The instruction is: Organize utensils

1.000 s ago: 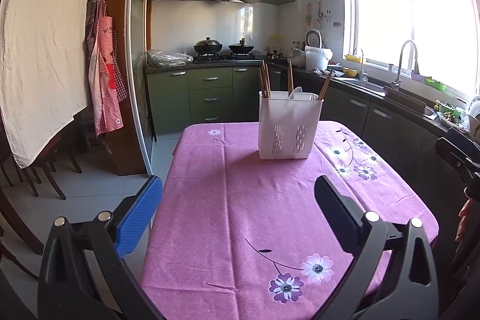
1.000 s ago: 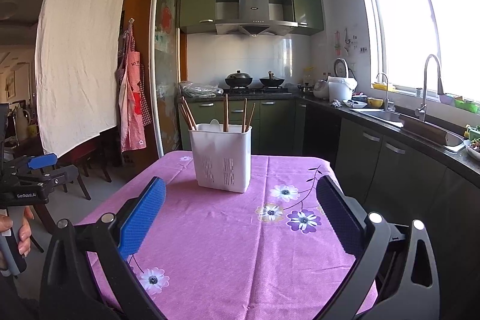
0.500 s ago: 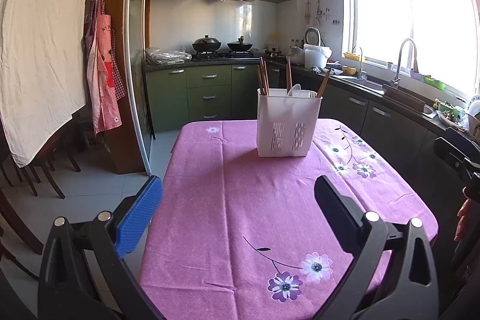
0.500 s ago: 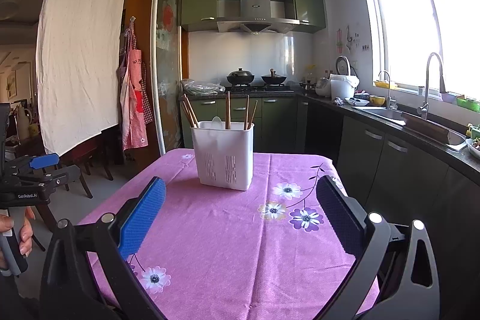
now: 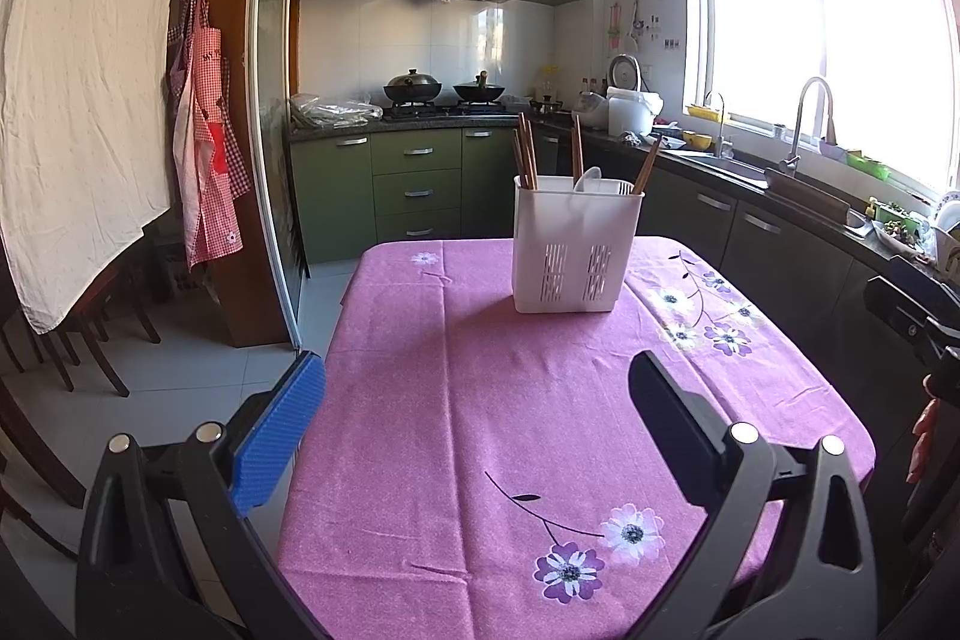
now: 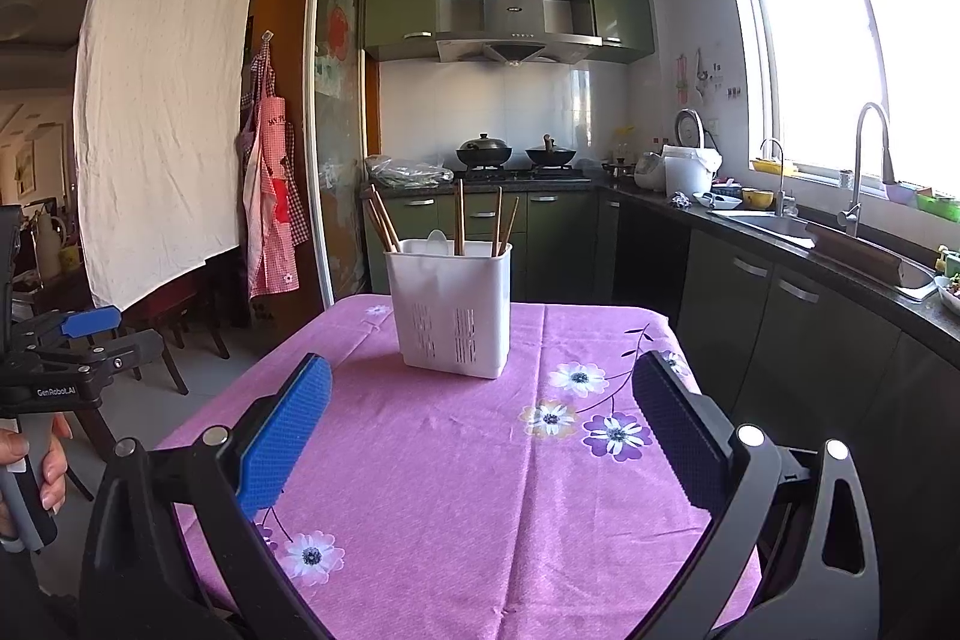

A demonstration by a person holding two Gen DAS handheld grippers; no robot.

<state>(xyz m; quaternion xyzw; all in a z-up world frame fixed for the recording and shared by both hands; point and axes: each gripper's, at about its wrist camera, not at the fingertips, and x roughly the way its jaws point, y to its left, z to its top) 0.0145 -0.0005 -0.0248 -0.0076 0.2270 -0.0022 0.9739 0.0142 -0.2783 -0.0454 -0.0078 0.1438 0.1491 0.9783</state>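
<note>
Holder: we see the white slotted plastic utensil holder [image 5: 577, 244] standing upright on the far half of the desk [image 5: 480, 400], which is covered in a pink flowered cloth.
Contents: brown wooden chopsticks [image 5: 525, 158] lean out of it at several angles, some bunched at the left corner and others spread to the right; a white plastic spoon [image 5: 588, 177] shows just above the rim between them.
Left gripper [image 5: 477, 403]: we hold it spread wide and empty, low over the near end of the desk, well short of the holder.
Right gripper [image 6: 482, 409]: likewise spread and empty, aimed at the holder from the near right.
Handling, chopsticks: we judge them light, stiff and thin, likely smooth enough to slide in the pads; we would pinch a stick on its exposed upper shaft, above the rim, and lift straight up.
Handling, holder: thin-walled and light, so we expect it to tip or skid on the cloth if a stick drags against the rim.
Textures: blue ribbed pad [image 5: 277, 433] on one finger of each gripper, a dark one opposite; the cloth is soft, with a centre crease.
Spoon: mostly hidden, so we cannot tell its shape below the rim.
</note>
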